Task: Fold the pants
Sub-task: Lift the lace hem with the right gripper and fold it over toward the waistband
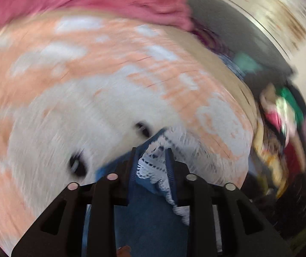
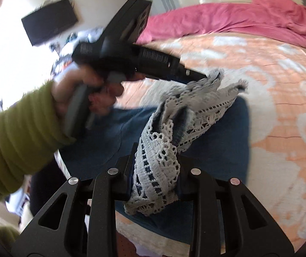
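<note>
The pants (image 2: 217,150) are dark blue with a white lace hem (image 2: 157,171) and lie partly on the bed, their hem end lifted. My right gripper (image 2: 157,152) is shut on a bunch of lace and blue cloth. A hand in a green sleeve (image 2: 14,132) holds my left gripper (image 2: 204,76), whose tip pinches the far lace edge. In the blurred left wrist view, my left gripper (image 1: 152,152) is shut on lace (image 1: 153,167) and blue cloth (image 1: 148,220).
A peach-and-white bedspread (image 2: 270,75) covers the bed, with a crumpled pink blanket (image 2: 238,19) along its far side. A black screen (image 2: 50,25) hangs on the wall. In the left wrist view, a heap of mixed clothes (image 1: 281,128) lies beside the bed.
</note>
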### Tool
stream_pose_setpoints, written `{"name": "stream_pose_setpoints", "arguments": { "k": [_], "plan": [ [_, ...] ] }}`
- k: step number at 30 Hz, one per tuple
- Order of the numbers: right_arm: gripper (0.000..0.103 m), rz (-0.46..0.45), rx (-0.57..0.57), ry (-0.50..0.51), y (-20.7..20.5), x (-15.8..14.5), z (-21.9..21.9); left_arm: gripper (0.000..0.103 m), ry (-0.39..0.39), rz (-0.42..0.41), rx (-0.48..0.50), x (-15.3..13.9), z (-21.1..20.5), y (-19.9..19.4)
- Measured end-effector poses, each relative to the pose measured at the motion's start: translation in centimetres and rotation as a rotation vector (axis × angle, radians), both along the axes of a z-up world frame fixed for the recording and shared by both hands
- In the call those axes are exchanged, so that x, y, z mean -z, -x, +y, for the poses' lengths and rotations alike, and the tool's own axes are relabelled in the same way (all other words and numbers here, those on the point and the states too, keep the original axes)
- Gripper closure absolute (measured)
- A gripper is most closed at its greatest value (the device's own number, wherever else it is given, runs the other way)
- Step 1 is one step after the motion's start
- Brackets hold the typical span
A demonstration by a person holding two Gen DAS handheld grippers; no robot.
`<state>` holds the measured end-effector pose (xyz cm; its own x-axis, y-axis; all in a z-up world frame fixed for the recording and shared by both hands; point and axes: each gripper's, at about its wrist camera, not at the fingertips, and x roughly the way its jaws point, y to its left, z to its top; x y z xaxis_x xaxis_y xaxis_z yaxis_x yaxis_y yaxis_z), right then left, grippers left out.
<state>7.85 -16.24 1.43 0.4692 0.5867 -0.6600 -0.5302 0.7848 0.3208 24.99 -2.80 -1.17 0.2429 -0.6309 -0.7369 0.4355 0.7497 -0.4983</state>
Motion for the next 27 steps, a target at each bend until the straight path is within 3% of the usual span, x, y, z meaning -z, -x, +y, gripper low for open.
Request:
{"name": "stream_pose_setpoints", "arguments": {
  "k": [2,5,6,7,11,14,17,21,23,27],
  "plan": [
    [0.079,-0.015,-0.043,0.044,0.6,0.4,1.4,0.053,0.053,0.044,-0.056,0.2,2.1,0.7],
    [0.073,-0.036,-0.111,0.13,1.3,1.2,3.5,0.039,0.107,0.062,-0.094,0.3,4.3,2.4],
    [0.068,-0.038,-0.135,0.148,1.7,1.6,4.3,0.03,0.146,0.079,-0.118,0.5,5.2,2.9],
    [0.064,-0.038,-0.151,0.154,1.9,1.7,4.6,0.028,0.192,0.1,-0.139,0.8,5.9,3.2],
    [0.054,-0.035,-0.207,0.143,2.8,2.0,5.3,0.023,0.298,0.129,-0.22,1.9,7.6,4.2],
    [0.052,-0.016,-0.206,0.1,2.8,1.4,4.7,0.021,0.299,0.149,-0.247,2.6,7.7,3.9],
    [0.042,-0.033,-0.141,0.037,2.1,-0.6,2.4,0.021,0.277,0.163,-0.267,3.3,7.4,2.9],
    [0.033,-0.07,0.02,0.021,-0.6,-2.8,-2.2,0.021,0.319,0.194,-0.26,4.2,6.5,1.6],
    [0.031,-0.047,0.082,0.05,-2.1,-2.9,-3.7,0.025,0.312,0.204,-0.241,4.7,5.4,1.3],
    [0.031,0.061,0.178,0.032,-7.4,-1.5,-7.2,0.074,0.24,0.178,-0.221,5.0,3.7,1.7]
  ]
}}
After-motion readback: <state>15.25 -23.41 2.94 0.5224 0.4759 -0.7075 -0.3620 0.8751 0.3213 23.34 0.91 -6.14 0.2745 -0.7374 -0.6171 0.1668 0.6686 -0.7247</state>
